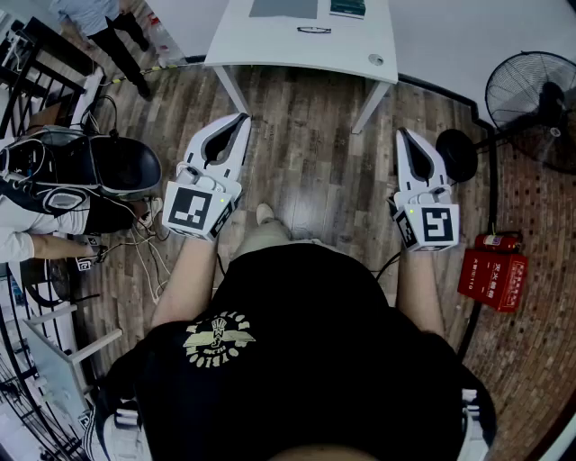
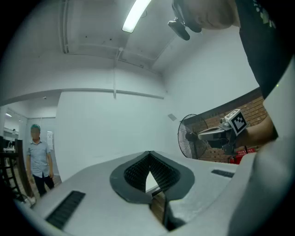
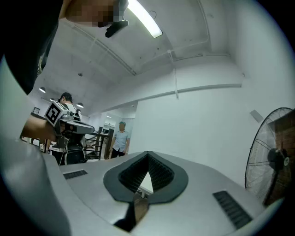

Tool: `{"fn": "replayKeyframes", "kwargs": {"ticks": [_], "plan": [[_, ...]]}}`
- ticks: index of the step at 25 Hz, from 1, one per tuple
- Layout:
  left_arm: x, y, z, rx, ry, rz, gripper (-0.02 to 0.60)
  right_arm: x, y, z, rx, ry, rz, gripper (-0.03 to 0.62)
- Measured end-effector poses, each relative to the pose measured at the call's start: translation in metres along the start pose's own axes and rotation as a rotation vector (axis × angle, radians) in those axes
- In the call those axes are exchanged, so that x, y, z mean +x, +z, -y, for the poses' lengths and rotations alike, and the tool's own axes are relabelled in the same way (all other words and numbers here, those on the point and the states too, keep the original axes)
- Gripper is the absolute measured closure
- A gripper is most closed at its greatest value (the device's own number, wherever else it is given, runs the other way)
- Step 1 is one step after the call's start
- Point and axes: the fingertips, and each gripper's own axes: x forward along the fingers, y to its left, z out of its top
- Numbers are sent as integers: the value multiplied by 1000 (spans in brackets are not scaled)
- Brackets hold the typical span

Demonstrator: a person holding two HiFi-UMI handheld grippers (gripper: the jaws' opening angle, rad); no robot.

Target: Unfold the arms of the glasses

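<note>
The folded glasses [image 1: 313, 30] lie on a white table [image 1: 270, 45] at the far end of the head view, well beyond both grippers. My left gripper [image 1: 241, 118] is held level over the wooden floor and points toward the table; its tips meet with nothing between them [image 2: 150, 152]. My right gripper [image 1: 402, 132] is level beside it, also shut and empty [image 3: 148, 153]. Neither gripper view shows the glasses. Each gripper appears sideways in the other's view.
The table also carries a grey mat [image 1: 283, 7], a green book [image 1: 347, 7] and a small round thing [image 1: 375, 59]. A standing fan [image 1: 531, 99] and a red box [image 1: 493, 277] are on the right. A black chair [image 1: 99, 167] and cables are on the left. A person [image 1: 103, 22] stands far left.
</note>
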Motion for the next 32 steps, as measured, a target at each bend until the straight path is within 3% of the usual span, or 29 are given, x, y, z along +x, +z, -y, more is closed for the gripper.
{"fn": "replayKeyframes", "kwargs": {"ticks": [10,16,32], "plan": [[-31,-5,0,-7,1,-13,574,-16,-1,-16,72,-8,2,594],[29,-42,-24,-62,-2,-42,574,33,-36,20,87,-11,-52,594],[116,-59,-77,-76,-91,-51,575,127,-56,38,106,-4,-109,594]]}}
